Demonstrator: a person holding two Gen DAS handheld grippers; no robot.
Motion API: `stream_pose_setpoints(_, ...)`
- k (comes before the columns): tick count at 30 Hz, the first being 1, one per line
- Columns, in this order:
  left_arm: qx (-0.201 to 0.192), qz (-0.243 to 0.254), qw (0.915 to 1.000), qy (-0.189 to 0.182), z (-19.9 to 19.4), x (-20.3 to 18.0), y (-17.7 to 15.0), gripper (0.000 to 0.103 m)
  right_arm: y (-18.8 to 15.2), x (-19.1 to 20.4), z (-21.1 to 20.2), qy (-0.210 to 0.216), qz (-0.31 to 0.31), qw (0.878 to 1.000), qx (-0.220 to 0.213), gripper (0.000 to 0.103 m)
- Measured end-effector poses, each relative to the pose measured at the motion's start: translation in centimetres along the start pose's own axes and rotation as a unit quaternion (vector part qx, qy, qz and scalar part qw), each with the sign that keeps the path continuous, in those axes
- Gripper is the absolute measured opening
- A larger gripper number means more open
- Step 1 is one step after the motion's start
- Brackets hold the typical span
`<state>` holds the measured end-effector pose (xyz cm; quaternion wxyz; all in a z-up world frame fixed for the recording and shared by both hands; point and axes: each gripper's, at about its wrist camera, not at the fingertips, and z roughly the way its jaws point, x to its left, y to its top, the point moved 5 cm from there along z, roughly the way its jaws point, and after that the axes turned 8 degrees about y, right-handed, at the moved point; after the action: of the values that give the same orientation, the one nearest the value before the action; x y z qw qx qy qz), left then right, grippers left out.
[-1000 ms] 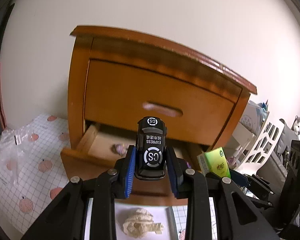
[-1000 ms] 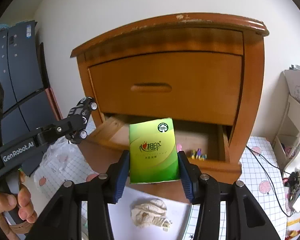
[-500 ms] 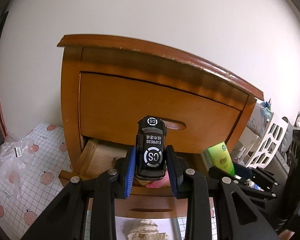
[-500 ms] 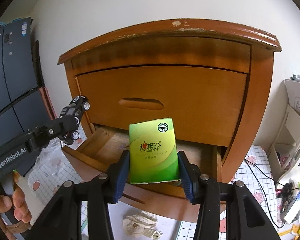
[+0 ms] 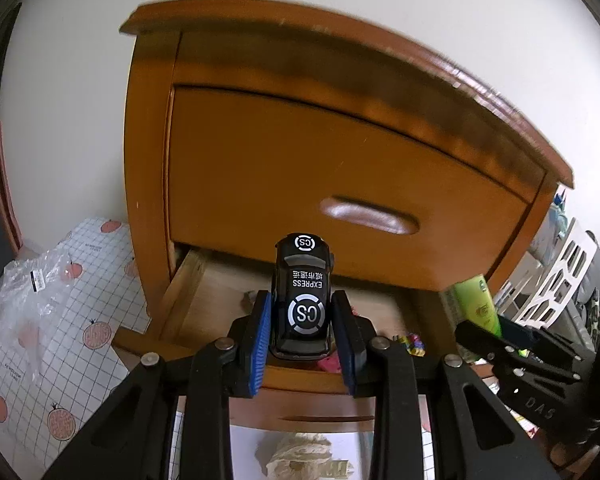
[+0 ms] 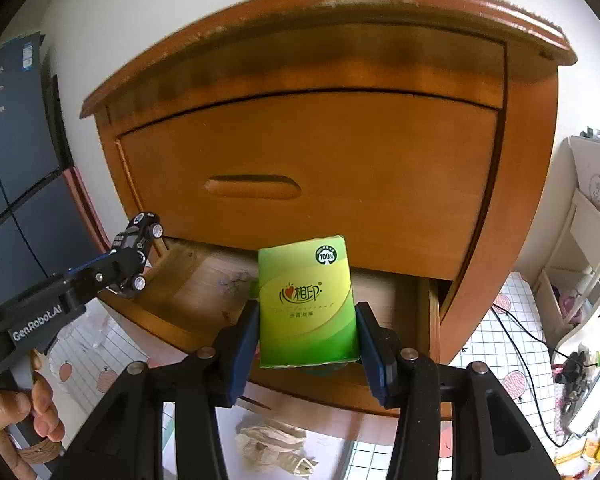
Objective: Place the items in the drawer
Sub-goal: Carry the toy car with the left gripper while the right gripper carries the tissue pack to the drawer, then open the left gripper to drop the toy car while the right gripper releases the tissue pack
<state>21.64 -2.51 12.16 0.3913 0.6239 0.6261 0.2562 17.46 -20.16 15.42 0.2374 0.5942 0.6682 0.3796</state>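
My left gripper (image 5: 303,330) is shut on a black toy car (image 5: 303,300) marked "CS EXPRESS", held over the front of the open lower drawer (image 5: 204,288) of a wooden nightstand. My right gripper (image 6: 307,334) is shut on a green tissue pack (image 6: 307,300), also above the open drawer (image 6: 204,276). In the right wrist view the left gripper (image 6: 130,258) with the toy car (image 6: 138,236) shows at the drawer's left corner. The tissue pack (image 5: 476,304) appears at the right of the left wrist view. Small items lie inside the drawer, among them something pink (image 5: 328,364).
The upper drawer (image 6: 308,184) is closed. A crumpled beige object (image 6: 272,444) lies on the floor before the nightstand. A clear plastic bag (image 5: 32,280) rests on the grid-pattern mat at left. A white rack (image 6: 580,248) and cables stand at right. A hand (image 6: 16,420) grips the left handle.
Both grippers have come closer to the nightstand, which looms larger. The car and tissue pack stay gripped and now hang over the open lower drawer.
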Motion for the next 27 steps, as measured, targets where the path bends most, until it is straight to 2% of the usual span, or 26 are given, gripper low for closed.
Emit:
stream_pose_setpoints(9,0.025,0.001,0.9996,0.010,1.7,0.3,-0.8,0.031,-0.8,-0.3,1.7,-0.008,0.000,1.000,0.026,0.050)
stream_pose_setpoints(23,0.039,0.001,0.9992,0.009,2.3,0.4,-1.0,0.031,-1.0,0.1,2.3,-0.006,0.001,0.999,0.046,0.051)
stream_pose_setpoints(26,0.037,0.006,0.9992,0.012,2.1,0.1,-1.1,0.032,-1.2,0.2,2.4,-0.005,0.001,0.999,0.048,0.055)
stream_pose_setpoints(27,0.038,0.008,0.9992,0.013,2.2,0.1,-1.1,0.032,-1.1,0.2,2.4,-0.004,0.002,0.999,0.049,0.061)
